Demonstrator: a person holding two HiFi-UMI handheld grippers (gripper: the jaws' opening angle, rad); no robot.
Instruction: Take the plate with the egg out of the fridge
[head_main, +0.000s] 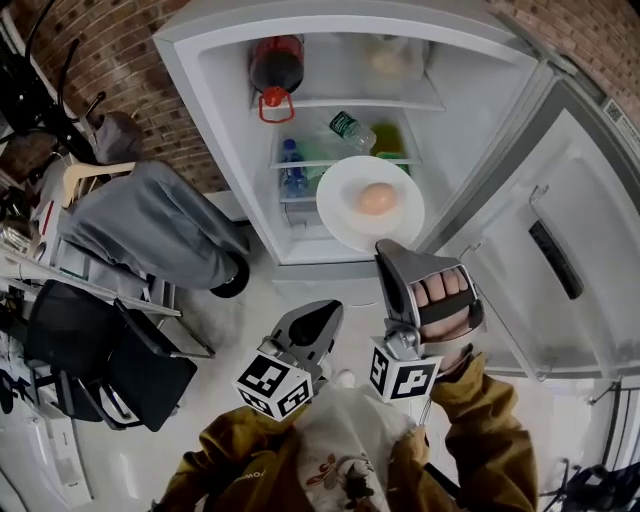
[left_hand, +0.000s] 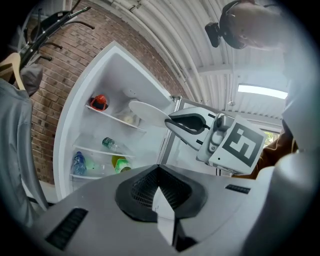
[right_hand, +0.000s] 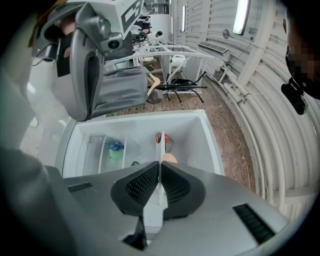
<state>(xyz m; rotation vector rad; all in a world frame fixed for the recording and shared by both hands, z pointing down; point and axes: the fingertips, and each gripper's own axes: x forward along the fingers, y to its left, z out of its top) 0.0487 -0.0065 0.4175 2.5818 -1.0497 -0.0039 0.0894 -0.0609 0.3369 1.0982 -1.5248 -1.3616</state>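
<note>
Grey plastic with ribbed black pads: the jaws of the right gripper (right_hand: 159, 172) are clamped on the near rim of the plate (right_hand: 159, 142), which I see edge-on as a thin white line between them. From the head view the plate (head_main: 345, 215) is a round, glossy white disc held level, with the egg (head_main: 376, 198), smooth, tan and oval, near its centre. The plate sits at the open front of the fridge (head_main: 200, 90); I cannot tell whether it has cleared the shelf edge.

The left gripper (left_hand: 159, 175) has its jaws pressed together with nothing between them, low and apart from the plate.

Beyond, on clear shelves: a dark cola bottle (head_main: 277, 62) with a red cap, a clear bottle (head_main: 352, 130) lying down, and a blue bottle (head_main: 292, 172). The white door (head_main: 570, 330) stands open to the right. A rough red brick wall (head_main: 120, 60) lies behind.
</note>
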